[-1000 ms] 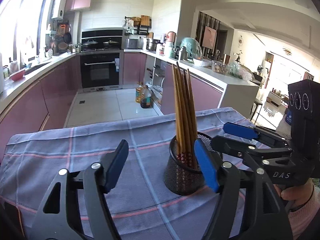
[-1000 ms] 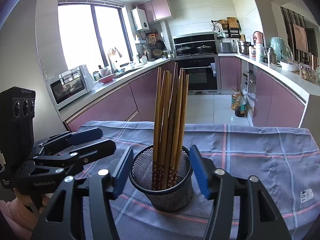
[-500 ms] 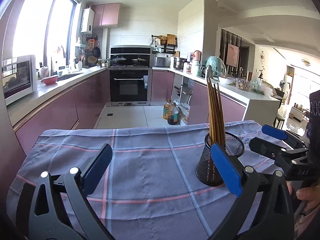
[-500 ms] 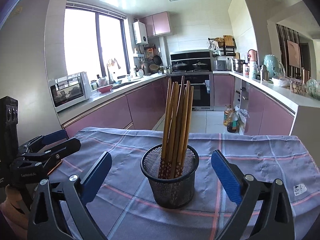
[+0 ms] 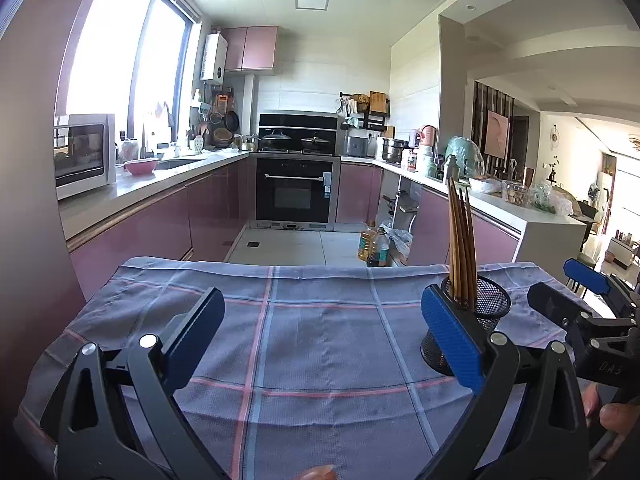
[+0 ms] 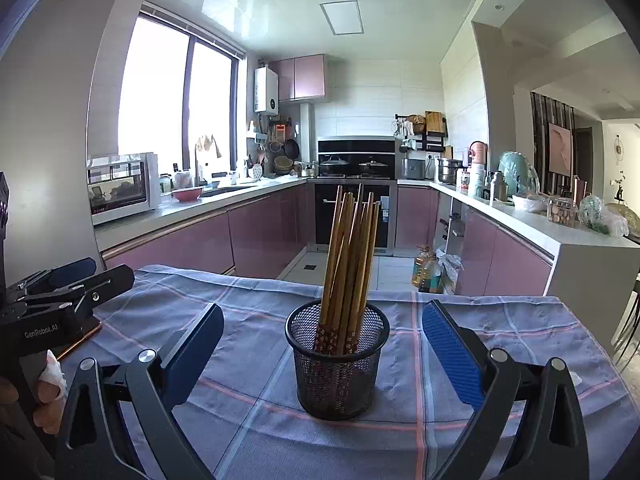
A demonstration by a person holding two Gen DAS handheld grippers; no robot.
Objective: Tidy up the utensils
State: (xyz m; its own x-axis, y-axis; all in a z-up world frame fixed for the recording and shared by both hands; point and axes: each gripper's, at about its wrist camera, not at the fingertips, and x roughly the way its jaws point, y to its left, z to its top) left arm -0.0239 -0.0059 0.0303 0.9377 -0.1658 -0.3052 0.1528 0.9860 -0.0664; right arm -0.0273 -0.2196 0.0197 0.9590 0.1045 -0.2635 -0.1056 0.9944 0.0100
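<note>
Right wrist view is showing the right gripper (image 6: 320,354) nearest the lens, its jaws spread wide and gripping nothing, with the mesh holder (image 6: 337,364) standing upright between the two blue pads but touching neither. The holder is sitting on the plaid cloth (image 6: 500,344) covering the desk. Inside it, a bundle of wooden chopsticks (image 6: 352,256) is standing tips down, leaning loosely against one another and fanning a little at the top; their patterned ends are showing through the mesh near the bottom. I cannot see any other utensil lying on the cloth.

Judging from this, the chopsticks are looking light, stiff and fairly smooth, so a single one could slip or pivot; pinching across the bare upper shafts above the rim is looking like the better hold. The holder seems light and rigid but top-heavy with its load, so it may be tipping if pushed high; squeezing low across its wall would be steadier.

In the left wrist view, the left gripper (image 5: 322,338) is likewise hanging released over bare cloth, with the holder just beyond its right pad. At the left edge of the right wrist view, that same gripper is appearing side-on, apart from the holder.

Farther off, a kitchen with pink cabinets (image 6: 264,236) and an oven (image 6: 352,216) is filling the background.
</note>
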